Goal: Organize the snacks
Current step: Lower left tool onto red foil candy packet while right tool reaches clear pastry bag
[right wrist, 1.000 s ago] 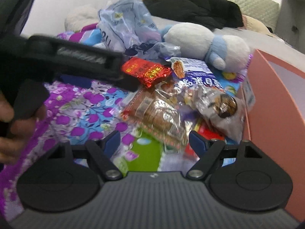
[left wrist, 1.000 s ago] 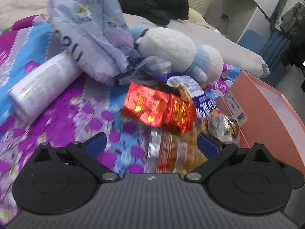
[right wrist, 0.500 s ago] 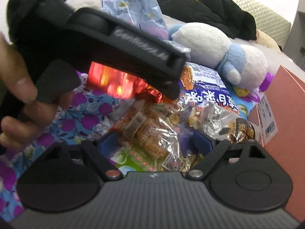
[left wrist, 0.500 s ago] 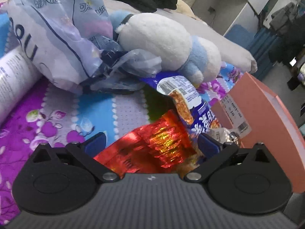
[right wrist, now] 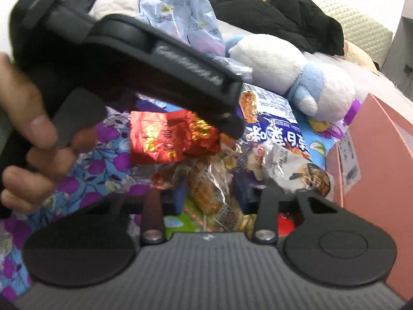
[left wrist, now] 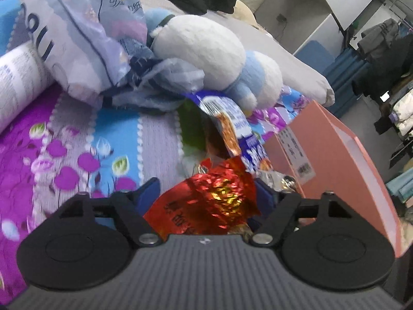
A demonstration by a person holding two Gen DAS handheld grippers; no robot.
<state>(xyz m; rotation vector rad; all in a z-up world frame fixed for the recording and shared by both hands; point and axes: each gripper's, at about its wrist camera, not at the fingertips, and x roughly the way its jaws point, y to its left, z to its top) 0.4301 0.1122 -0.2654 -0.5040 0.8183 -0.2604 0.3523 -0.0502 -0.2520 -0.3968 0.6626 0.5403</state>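
On the far left of the left wrist view a white printed tube (left wrist: 18, 82) lies on the flowered bedspread (left wrist: 64, 155), with a pale crumpled plastic bag (left wrist: 85, 33) leaning beside it. Next along sits a white and blue plush toy (left wrist: 206, 54), and below it a blue snack bag (left wrist: 232, 126) runs down toward the snack heap. The left tongs (left wrist: 206, 193) have just been closing, and a red foil packet (left wrist: 214, 201) now sits between the blue pads; the right pad touches the foil, but whether the left one presses on it I cannot tell. To the right stands a pink box (left wrist: 343, 170) with a white label on its side.

In the right wrist view a person's hand (right wrist: 33, 139) holds the left tool at the left edge, and the red foil packet (right wrist: 165, 139) hangs under it. Lower in the middle, the right tongs (right wrist: 210, 193) have just been closing too and are clamped on a clear packet of brown biscuits (right wrist: 206, 191) in the heap on the bed. A silver wrapped snack (right wrist: 291, 165) lies just beside it, near the pink box (right wrist: 374, 155).
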